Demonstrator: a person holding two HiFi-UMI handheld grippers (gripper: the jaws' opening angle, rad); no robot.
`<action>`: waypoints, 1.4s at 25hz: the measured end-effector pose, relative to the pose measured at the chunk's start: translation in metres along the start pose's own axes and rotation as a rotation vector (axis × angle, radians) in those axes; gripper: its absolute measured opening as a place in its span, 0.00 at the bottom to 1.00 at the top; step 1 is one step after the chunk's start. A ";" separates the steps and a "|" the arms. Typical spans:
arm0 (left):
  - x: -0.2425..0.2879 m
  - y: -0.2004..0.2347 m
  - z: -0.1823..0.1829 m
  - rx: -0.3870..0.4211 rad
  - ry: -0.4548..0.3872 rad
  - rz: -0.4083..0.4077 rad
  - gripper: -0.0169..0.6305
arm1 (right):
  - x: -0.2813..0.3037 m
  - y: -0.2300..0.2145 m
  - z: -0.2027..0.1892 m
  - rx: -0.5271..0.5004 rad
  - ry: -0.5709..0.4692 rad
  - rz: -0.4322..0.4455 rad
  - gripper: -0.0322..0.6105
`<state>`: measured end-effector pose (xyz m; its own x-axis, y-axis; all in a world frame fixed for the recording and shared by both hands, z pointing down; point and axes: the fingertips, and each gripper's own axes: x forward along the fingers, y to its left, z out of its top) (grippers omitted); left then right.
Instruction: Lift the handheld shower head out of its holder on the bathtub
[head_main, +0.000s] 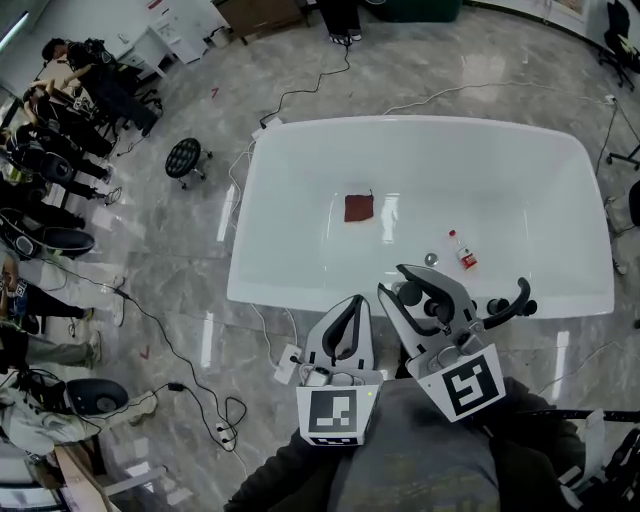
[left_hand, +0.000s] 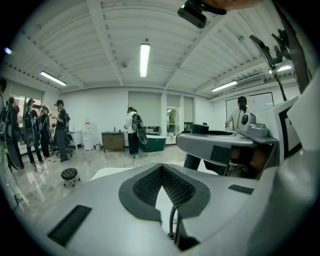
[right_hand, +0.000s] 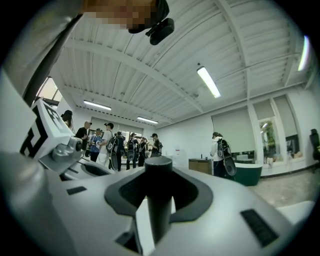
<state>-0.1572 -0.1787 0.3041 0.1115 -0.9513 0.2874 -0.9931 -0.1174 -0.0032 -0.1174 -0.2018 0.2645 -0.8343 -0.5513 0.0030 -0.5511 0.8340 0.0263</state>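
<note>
Glossy grey marble floor (head_main: 150, 260), trailing cables (head_main: 300, 90), black stool (head_main: 184, 157), strip-lit white ceiling (left_hand: 110, 45).

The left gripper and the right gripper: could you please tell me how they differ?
The left gripper's jaws meet at the tips on nothing; the right gripper's jaws clamp a dark cylinder, probably the shower handle. The left gripper points straight ahead; the right gripper angles leftward over the bathtub rim. Both carry marker cubes.

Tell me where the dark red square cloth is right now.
Head view: the dark red square cloth lies on the floor of the white bathtub, left of centre, up and left of the small red-labelled bottle.
</note>
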 end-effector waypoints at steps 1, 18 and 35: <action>0.004 0.003 -0.002 -0.004 0.001 0.012 0.03 | 0.004 -0.002 -0.003 0.001 0.003 0.011 0.24; -0.093 0.035 -0.008 0.012 -0.092 -0.020 0.03 | -0.023 0.099 0.027 -0.090 -0.061 -0.056 0.24; -0.183 -0.017 -0.012 0.061 -0.144 -0.152 0.03 | -0.131 0.171 0.081 -0.179 -0.185 -0.212 0.24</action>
<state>-0.1610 0.0013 0.2633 0.2687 -0.9516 0.1495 -0.9608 -0.2758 -0.0289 -0.1040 0.0149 0.1877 -0.6996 -0.6853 -0.2024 -0.7145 0.6756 0.1820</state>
